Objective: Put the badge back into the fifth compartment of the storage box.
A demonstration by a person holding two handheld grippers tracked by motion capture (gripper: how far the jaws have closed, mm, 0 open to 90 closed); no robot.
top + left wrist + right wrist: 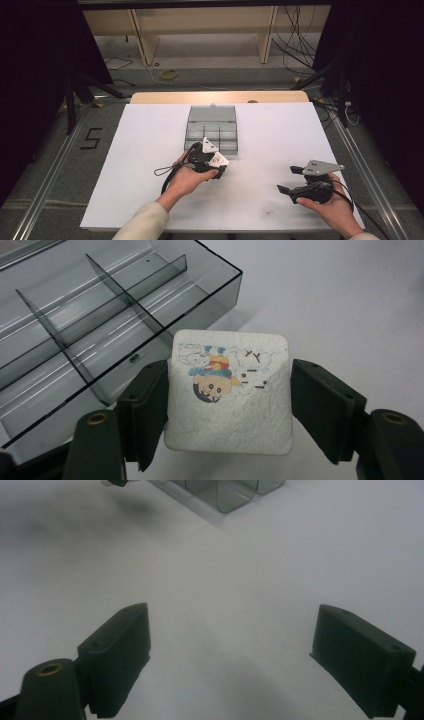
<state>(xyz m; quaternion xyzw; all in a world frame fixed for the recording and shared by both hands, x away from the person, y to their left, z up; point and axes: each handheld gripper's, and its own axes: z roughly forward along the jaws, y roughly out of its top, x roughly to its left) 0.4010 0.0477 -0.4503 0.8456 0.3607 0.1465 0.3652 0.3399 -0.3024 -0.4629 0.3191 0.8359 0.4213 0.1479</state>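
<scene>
White cartoon eraser (228,390) clamped between left gripper (230,405) fingers; right gripper (240,655) fingers wide, empty.

My matt black plastic fingers (150,405) grip a white, rough-textured square eraser with a printed cartoon (229,390). The smoky transparent plastic compartment box (100,325) is glossy; the white surface (340,305) is matt.

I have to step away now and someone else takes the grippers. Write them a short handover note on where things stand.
Left gripper: shut on the white square eraser with cartoon print, held just short of the clear divided box.
Right gripper: open, holds nothing, over the bare white table, off to the right.
Box: lid open, compartments in sight look empty.
Done: eraser picked up.
Left: probably set the eraser into a compartment and release.
</scene>
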